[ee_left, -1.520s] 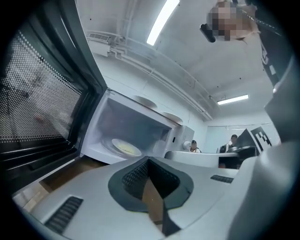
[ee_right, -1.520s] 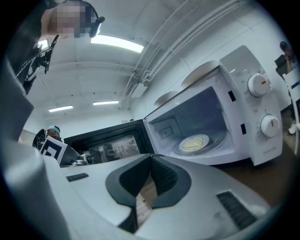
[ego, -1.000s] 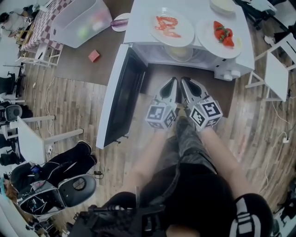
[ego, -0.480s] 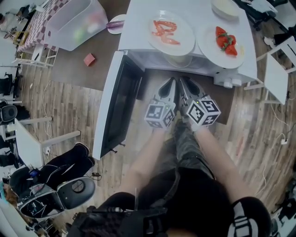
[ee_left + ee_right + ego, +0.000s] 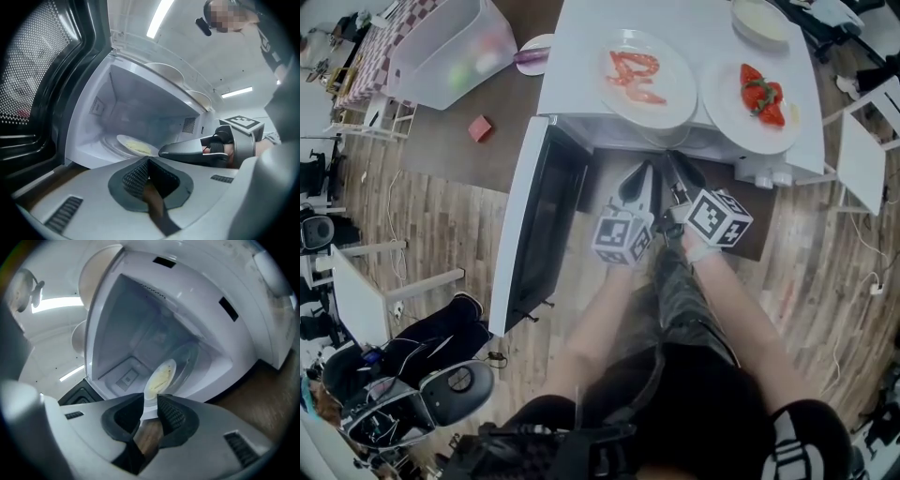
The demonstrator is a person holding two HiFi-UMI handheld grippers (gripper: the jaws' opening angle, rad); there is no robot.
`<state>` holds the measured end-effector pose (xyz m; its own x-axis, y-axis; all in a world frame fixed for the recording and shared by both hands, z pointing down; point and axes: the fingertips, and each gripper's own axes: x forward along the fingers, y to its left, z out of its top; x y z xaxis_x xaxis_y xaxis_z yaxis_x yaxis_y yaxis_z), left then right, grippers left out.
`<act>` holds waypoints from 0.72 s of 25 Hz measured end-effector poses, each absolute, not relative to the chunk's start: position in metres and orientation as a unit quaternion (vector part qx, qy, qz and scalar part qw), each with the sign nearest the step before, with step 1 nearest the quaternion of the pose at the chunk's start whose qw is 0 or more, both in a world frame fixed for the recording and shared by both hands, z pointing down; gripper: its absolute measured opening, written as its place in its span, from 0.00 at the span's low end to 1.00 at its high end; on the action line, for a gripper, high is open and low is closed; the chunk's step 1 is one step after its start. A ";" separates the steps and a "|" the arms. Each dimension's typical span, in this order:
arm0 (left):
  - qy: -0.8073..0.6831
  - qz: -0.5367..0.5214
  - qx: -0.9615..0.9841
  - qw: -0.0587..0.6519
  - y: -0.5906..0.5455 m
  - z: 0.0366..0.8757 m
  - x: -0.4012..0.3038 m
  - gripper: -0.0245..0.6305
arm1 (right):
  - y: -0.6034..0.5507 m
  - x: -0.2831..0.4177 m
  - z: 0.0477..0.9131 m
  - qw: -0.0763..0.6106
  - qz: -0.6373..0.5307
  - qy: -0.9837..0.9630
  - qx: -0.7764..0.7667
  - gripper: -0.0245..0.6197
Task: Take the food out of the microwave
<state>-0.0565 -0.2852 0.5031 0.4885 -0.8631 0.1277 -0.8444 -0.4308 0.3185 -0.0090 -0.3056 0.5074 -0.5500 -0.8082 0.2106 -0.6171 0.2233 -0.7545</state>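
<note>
Plate of food [image 5: 159, 377] sits inside the open microwave [image 5: 234, 329]
Right gripper [image 5: 150, 401] is right in front of it, jaws just been opening, now spread with nothing pinched, plate dead ahead of the tips. Left gripper [image 5: 147, 161] is alongside, jaws pressed together, empty.

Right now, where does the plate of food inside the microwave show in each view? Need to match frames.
Head view: can't make it out; the top of the microwave overhangs the cavity.
Left gripper view: plate of food left of centre, on the cavity floor.
Right gripper view: centre, looking tilted because the picture is rolled.
Shared landmark: the open microwave, in all three views.
</note>
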 end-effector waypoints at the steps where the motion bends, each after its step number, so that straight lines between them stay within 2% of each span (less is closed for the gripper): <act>1: -0.508 -0.028 0.844 0.172 -0.286 0.503 -0.059 0.04 | -0.307 -0.009 0.507 0.119 -0.430 0.770 -0.457 0.19; 2: -0.509 -0.029 0.842 0.173 -0.287 0.503 -0.060 0.04 | -0.309 -0.009 0.507 0.124 -0.441 0.764 -0.455 0.23; 8: -0.511 -0.025 0.842 0.173 -0.286 0.507 -0.059 0.04 | -0.317 -0.004 0.512 0.170 -0.510 0.708 -0.457 0.23; 18: -0.510 -0.013 0.841 0.178 -0.279 0.513 -0.061 0.04 | -0.323 0.000 0.515 0.204 -0.566 0.654 -0.458 0.23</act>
<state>-0.0608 -0.2791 0.5132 0.4788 -0.8632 0.1602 -0.8539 -0.4155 0.3133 -0.0005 -0.3229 0.5153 -0.4978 -0.8301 0.2512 -0.3674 -0.0605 -0.9281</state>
